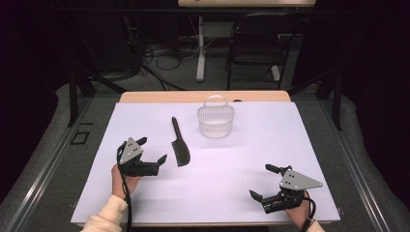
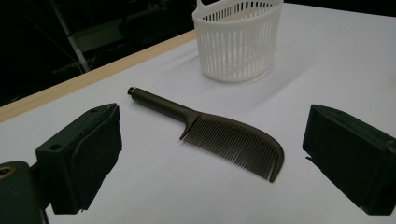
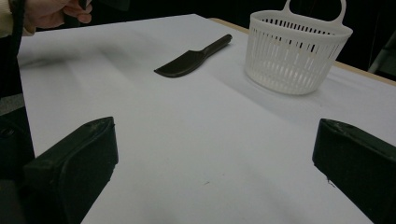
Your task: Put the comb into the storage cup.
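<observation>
Jaws of left gripper (image 1: 153, 150) spread, empty; comb (image 1: 180, 145) just ahead.

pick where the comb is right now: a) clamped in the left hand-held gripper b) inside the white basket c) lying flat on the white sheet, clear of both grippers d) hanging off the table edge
c: the comb lies flat on the white sheet, just ahead of the open left hand-held gripper, apart from the white basket.
</observation>
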A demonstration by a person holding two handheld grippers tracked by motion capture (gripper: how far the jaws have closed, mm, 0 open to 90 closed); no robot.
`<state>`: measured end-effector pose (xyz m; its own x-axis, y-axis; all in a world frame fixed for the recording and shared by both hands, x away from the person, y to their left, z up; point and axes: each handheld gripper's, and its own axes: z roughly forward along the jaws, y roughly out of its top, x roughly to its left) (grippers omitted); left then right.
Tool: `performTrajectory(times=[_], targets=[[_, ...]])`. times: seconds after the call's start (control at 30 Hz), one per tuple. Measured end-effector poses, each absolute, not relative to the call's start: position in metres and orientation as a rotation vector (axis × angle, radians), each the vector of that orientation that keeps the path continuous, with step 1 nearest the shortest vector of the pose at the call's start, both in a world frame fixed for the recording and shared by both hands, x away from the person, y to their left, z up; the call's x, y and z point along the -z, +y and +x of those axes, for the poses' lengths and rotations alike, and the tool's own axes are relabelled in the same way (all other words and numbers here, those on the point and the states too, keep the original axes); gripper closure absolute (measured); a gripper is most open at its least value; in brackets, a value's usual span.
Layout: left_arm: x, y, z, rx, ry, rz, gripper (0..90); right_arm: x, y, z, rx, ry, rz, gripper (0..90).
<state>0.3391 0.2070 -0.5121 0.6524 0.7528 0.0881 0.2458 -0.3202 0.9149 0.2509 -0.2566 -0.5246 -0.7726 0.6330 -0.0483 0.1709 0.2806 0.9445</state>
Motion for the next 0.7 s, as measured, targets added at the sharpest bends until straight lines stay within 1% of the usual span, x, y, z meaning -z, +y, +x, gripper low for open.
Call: performTrajectory(times=[0.1,0.13,0.2,0.57,0.7], targets=[[0.512,0.203,0.349,-0.641,0.801,1.887,4.6,0.525,-0.257,0.251,-1.503,2.142,0.723,0.0],[0.512,0.202,0.353,-0.627,0.813,1.898,1.2,0.524,-0.257,0.252,-1.508,2.139,0.720,0.0],[0.513,0.199,0.360,-0.623,0.822,1.903,0.3,0.524,-0.256,0.251,-1.504,2.145,0.720,0.0],[0.512,0.183,0.395,-0.608,0.830,1.968,0.2,0.525,-0.256,0.252,-1.509,2.143,0.713,0.0],[0.509,0.177,0.407,-0.627,0.827,2.000,1.3,0.525,-0.255,0.252,-1.512,2.145,0.715,0.0]])
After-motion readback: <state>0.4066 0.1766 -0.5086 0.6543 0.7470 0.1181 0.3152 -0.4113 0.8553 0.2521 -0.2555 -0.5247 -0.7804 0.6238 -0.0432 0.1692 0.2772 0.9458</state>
